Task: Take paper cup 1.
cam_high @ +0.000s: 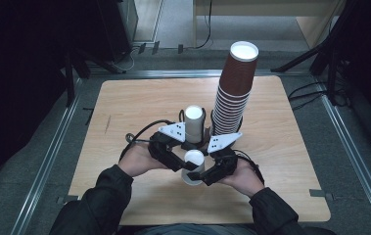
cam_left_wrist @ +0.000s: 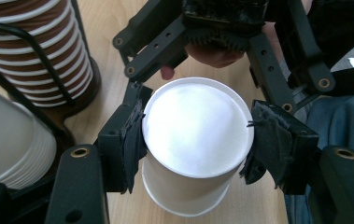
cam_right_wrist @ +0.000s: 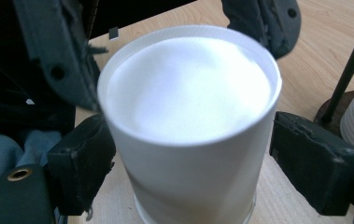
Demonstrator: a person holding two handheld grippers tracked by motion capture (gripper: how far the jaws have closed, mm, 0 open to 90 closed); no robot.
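White cup (cam_high: 193, 166): inverted, axis vertical, lower centre; your left gripper (cam_high: 183, 164) and right gripper (cam_high: 203, 175) jaws pinch it from opposite sides.

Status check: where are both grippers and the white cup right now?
Left gripper shut on white cup, upside down on the table. Right gripper around it lower down, contact unclear. Cup stacks close behind.

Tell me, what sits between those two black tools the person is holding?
An upside-down white paper cup. The high view shows it between the left tool and right tool; the left gripper view shows pads touching its sides.
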